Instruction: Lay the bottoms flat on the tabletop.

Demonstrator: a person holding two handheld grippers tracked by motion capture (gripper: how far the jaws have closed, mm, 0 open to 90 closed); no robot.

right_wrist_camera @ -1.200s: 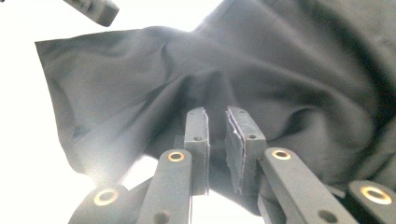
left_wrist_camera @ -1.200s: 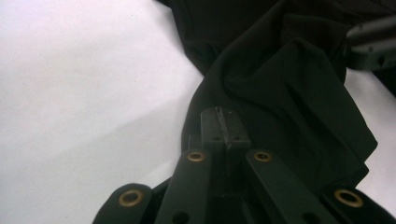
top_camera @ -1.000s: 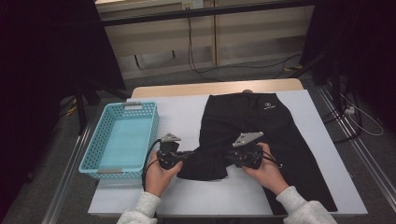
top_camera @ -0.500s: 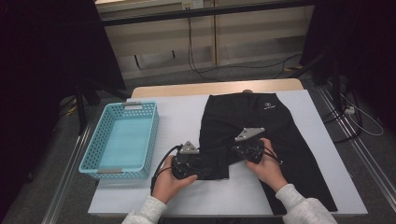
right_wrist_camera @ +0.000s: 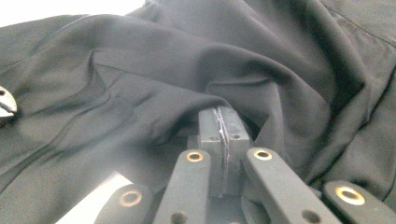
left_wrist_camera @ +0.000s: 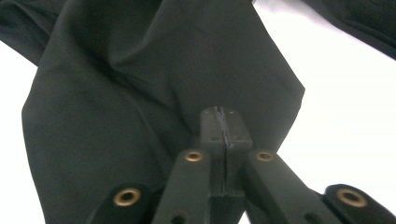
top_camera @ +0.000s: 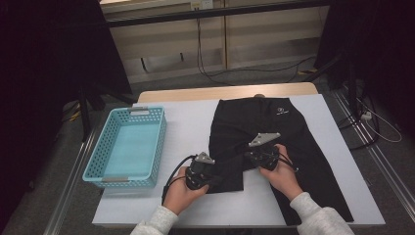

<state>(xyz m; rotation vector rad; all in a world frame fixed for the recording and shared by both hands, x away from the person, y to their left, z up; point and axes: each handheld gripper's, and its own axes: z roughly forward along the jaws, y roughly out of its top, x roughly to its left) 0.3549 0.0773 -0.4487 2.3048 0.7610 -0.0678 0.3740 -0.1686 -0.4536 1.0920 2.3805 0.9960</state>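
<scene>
A pair of black trousers [top_camera: 274, 142] lies spread on a bench [top_camera: 195, 122] covered with a white sheet, on the right half of it, waistband at the far edge and one leg running down toward the near right corner. The other leg is folded over at the near left.

The left claw [top_camera: 208, 176] sits at the near left edge of the folded leg, held in the person's left hand [top_camera: 181, 193]. In the left gripper view its jaws are pressed together, with black cloth bunched right at their tips [left_wrist_camera: 223, 128]; its jaws have just been closing. The right claw [top_camera: 252, 155] rests on the middle of the trousers, held in the right hand [top_camera: 280, 171]. In the right gripper view its jaws are also closed, pinching a fold of the cloth [right_wrist_camera: 223, 126].

A light blue plastic basket [top_camera: 100, 161] stands on the left part of the bench, well apart from the trousers, with bare sheet between them. Cables [top_camera: 215, 73] trail on the floor beyond the far edge.
</scene>
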